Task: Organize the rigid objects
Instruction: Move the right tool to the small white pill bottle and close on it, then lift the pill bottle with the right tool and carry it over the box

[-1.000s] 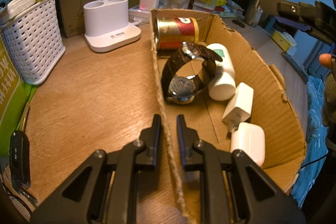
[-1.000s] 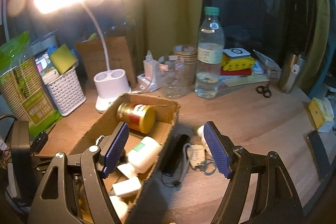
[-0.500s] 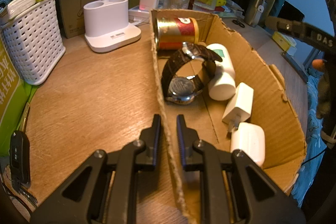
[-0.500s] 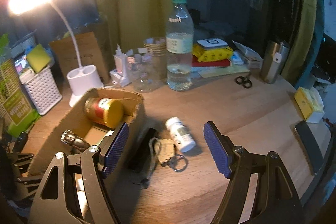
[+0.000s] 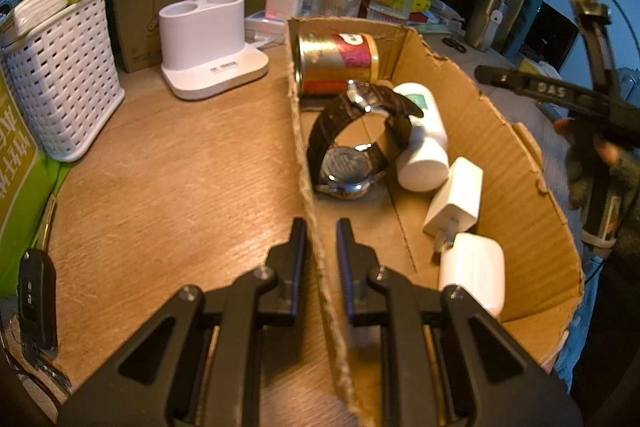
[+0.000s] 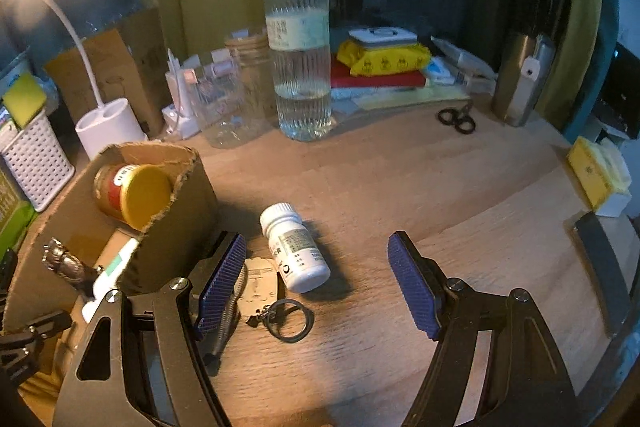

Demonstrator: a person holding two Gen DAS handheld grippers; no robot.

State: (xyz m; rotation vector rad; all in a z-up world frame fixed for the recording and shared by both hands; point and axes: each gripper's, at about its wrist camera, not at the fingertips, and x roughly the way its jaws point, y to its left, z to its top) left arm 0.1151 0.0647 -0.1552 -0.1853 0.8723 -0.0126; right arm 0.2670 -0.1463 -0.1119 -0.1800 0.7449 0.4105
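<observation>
The right gripper (image 6: 316, 267) stands wide open over the wooden desk (image 6: 420, 195), and the white pill bottle (image 6: 295, 247) lies on its side between the fingers, nearer the left one, cap toward 11 o'clock. The left gripper (image 5: 319, 239) is closed on the cardboard box wall (image 5: 304, 163), one finger on each side.

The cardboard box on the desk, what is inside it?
Inside the cardboard box lie a gold and red tin, a wristwatch, a white bottle, a white charger plug and a white earbud case. What lies beneath them is hidden.
</observation>
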